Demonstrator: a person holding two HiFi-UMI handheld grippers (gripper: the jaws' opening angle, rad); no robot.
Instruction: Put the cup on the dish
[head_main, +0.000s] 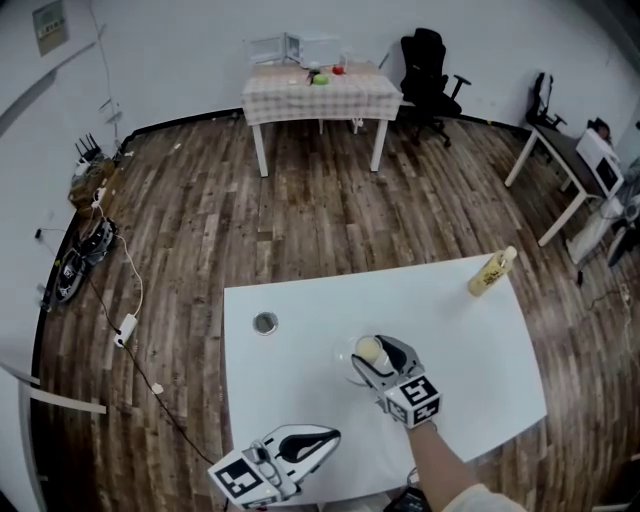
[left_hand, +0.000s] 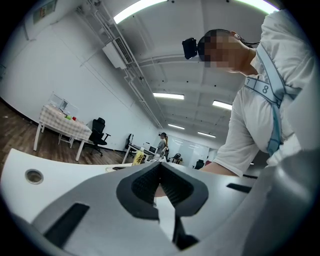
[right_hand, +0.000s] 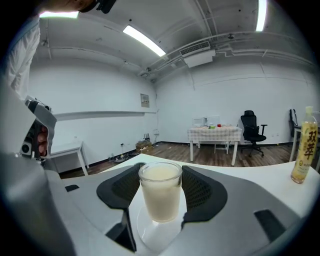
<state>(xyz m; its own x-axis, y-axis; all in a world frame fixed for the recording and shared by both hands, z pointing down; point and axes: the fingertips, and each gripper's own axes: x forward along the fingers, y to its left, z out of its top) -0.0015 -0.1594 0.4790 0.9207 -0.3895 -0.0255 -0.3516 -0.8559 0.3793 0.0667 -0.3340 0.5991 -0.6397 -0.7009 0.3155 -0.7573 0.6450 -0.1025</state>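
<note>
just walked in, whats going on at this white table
A person is working two handheld grippers. The right gripper has its jaws against both sides of a cup of milky liquid, which stands on a clear dish on the white table. The left gripper is shut and empty, near the table's near edge.

We count on the white table (head_main: 300, 390): cup (head_main: 371, 349), one; dish (right_hand: 156, 237), one; bottle (head_main: 492, 272), one; small ring (head_main: 265, 322), one. Claws, two: left claw (head_main: 330, 437), right claw (head_main: 372, 360). Tables, three, with checked table (head_main: 320, 95) and side table (head_main: 560, 150). Chairs (head_main: 430, 65), two.
</note>
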